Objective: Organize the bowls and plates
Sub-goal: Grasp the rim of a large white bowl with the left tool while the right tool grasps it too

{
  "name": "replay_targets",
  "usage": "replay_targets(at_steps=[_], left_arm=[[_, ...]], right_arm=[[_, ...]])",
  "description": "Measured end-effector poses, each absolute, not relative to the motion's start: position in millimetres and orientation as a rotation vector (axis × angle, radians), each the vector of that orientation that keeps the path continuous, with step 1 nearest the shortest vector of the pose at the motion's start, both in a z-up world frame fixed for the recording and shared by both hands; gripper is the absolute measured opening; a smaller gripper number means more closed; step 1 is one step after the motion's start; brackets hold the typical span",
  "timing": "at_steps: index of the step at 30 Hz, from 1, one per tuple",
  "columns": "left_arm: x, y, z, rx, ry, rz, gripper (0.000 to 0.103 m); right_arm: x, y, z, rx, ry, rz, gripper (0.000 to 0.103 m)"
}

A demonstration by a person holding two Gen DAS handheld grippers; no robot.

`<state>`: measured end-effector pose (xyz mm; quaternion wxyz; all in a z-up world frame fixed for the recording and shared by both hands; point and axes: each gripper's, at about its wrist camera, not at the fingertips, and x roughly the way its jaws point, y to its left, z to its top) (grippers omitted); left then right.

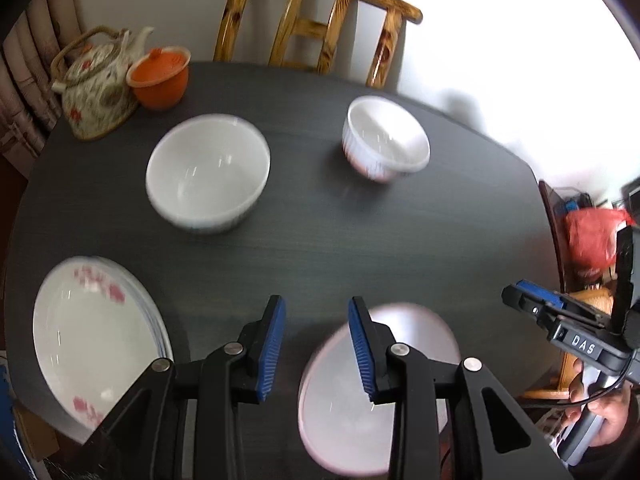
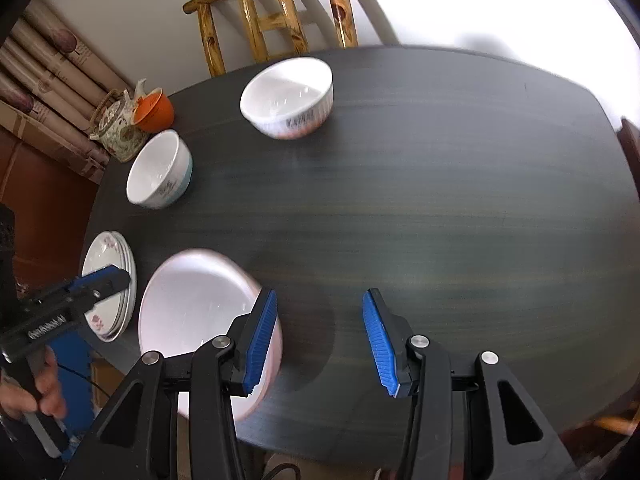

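Note:
On the dark table (image 1: 320, 240) lie a stack of floral plates (image 1: 88, 340) at the near left and a plain pinkish plate (image 1: 380, 400) at the near middle. A white bowl (image 1: 208, 172) and a ribbed white bowl (image 1: 384, 138) stand farther back. My left gripper (image 1: 316, 344) is open and empty above the table, its right finger over the pinkish plate's left edge. My right gripper (image 2: 320, 340) is open and empty, just right of the pinkish plate (image 2: 200, 320). The right wrist view also shows the floral plates (image 2: 108, 280), white bowl (image 2: 160, 168) and ribbed bowl (image 2: 288, 96).
A floral teapot (image 1: 96, 84) and an orange lidded cup (image 1: 160, 76) stand at the table's far left corner. A wooden chair (image 1: 316, 20) is behind the table. A red bag (image 1: 592, 236) lies beyond the right edge.

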<state>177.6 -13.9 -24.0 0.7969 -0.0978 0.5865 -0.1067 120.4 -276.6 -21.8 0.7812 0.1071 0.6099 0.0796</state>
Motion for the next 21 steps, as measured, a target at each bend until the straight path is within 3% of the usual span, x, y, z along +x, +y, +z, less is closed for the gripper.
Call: replay_targets(at_steps=[15,21], left_arm=[[311.6,-61.4,-55.9,-0.174,1.221,-0.176,0.033],[342.5,-75.1,-78.7,-0.171,1.267,-0.197,0.033]], right_arm=[[251.7,-315.6,-44.8,0.283,1.273,0.193,0.042],[290.9,-304.3,-63.9,0.262,1.3,0.206,0.036]])
